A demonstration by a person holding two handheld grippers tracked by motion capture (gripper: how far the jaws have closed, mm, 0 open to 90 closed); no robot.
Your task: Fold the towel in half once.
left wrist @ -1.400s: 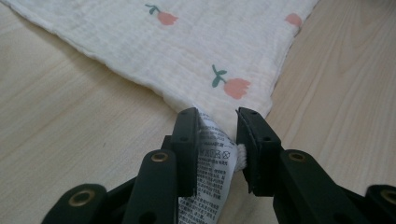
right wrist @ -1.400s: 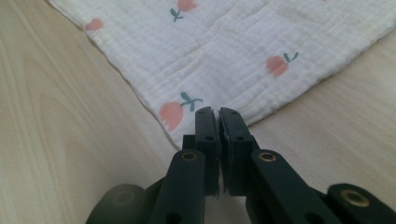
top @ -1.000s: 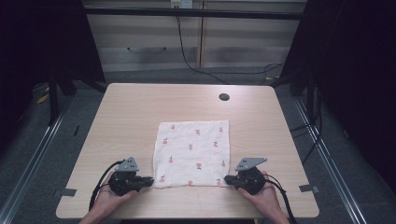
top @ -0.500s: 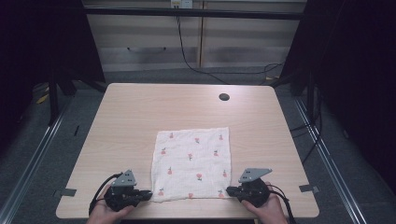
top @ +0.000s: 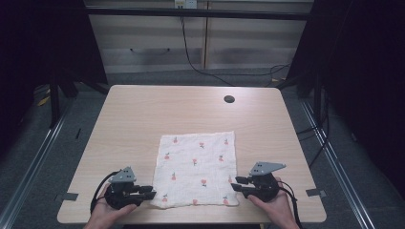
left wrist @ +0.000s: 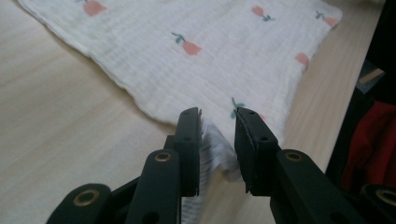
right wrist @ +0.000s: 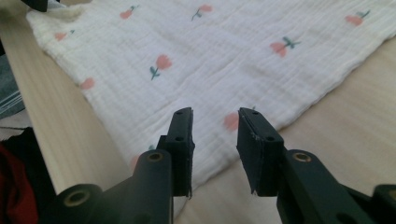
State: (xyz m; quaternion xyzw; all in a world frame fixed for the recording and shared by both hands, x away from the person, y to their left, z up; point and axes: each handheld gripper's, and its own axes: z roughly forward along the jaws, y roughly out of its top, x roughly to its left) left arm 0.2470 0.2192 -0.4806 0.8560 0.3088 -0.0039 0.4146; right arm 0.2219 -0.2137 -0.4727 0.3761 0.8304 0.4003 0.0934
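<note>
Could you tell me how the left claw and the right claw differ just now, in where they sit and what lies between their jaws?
The left claw sits at the cloth's near left corner; the right claw sits at its near right corner. A raised fold of cloth stands between the left claw's jaws, against one of them; below the right claw's jaws the cloth lies flat. Both point inward across the table, and the jaws of both have just been opening and stand apart, with nothing clamped.

The cloth (top: 197, 170) is soft, crinkled white woven cotton with printed flowers; the worktop (top: 143, 119) is smooth, matt pale wood laminate.
</note>
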